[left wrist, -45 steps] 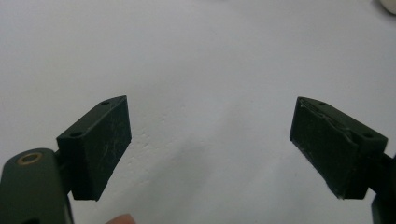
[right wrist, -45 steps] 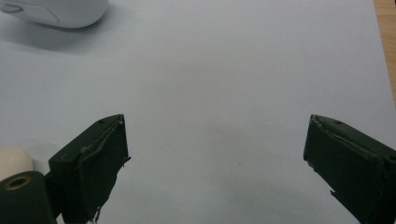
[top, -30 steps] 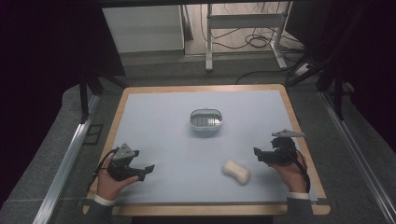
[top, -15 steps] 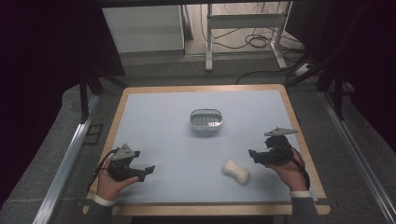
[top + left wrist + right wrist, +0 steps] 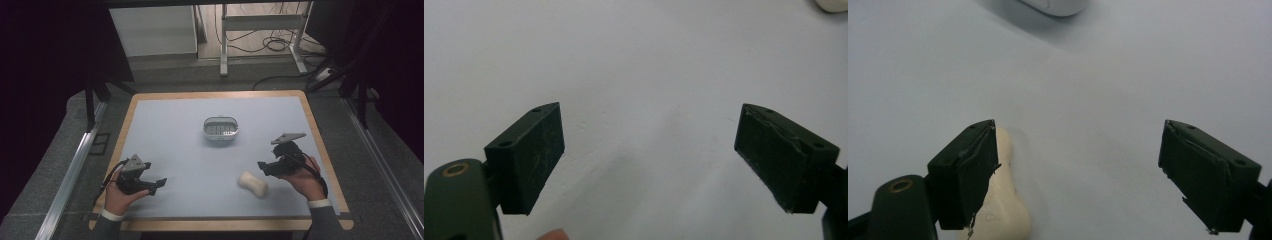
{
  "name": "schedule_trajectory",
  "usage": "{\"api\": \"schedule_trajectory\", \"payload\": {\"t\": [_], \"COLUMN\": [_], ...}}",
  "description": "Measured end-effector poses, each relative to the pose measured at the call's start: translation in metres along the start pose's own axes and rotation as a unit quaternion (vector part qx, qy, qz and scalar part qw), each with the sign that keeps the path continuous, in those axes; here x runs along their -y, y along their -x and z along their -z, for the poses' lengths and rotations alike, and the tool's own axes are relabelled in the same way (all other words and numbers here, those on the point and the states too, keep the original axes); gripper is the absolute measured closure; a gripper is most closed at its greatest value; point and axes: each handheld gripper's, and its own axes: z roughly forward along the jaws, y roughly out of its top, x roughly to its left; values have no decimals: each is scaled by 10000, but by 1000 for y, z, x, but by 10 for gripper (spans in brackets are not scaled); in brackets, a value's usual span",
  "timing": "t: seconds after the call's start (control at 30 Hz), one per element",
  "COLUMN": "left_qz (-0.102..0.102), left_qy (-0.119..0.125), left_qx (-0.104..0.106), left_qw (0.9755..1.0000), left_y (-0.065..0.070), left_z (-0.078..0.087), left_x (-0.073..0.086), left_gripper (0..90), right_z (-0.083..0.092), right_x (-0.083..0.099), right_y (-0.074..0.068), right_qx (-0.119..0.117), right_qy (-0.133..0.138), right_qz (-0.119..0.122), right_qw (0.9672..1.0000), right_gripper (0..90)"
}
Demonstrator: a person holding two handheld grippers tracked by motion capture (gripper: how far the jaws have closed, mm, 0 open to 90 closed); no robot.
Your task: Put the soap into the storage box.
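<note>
Two tongs sit near the front edge of the table (image 5: 170, 115), one in each hand. The left tongs (image 5: 159, 183) rest low at the left, jaws spread wide over bare tabletop with nothing between them. The right tongs (image 5: 262, 166) hover at the right, jaws apart but just narrowed a little, gripping nothing. A cream bar of soap (image 5: 252, 184) lies flat on the table just below and beside their tips (in the right gripper view it sits partly behind one jaw (image 5: 1003, 200)). Farther back, near the middle, stands a small white dish with a slotted rack (image 5: 220, 130), well apart from both tongs.
</note>
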Motion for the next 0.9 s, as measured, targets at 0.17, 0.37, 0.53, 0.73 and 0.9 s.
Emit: {"api": "schedule_trajectory", "payload": {"t": [0.17,0.37,0.53,0.73,0.9], "left_qz": [6,8,11,-9,-3], "left_qy": [15,-3,11,-20,-17], "left_qx": [11,21,31,12,-8], "left_qw": [10000,10000,10000,10000,10000], "left_y": [-1,-2,-1,-1,-2], "left_z": [2,1,1,0,1], "left_x": [0,1,0,1,0], "left_gripper": [130,130,130,130,130], "right_z": [-4,-7,-14,-21,-33], "right_x": [-6,-10,-10,-6,-2], "right_y": [-11,-17,-25,-33,-40], "right_qx": [-138,-213,-282,-346,-446], "right_qy": [-226,-344,-614,-847,-1084], "right_qz": [245,384,537,694,798], "right_qw": [9993,9984,9963,9934,9899], "right_gripper": [168,192,192,214,221]}}
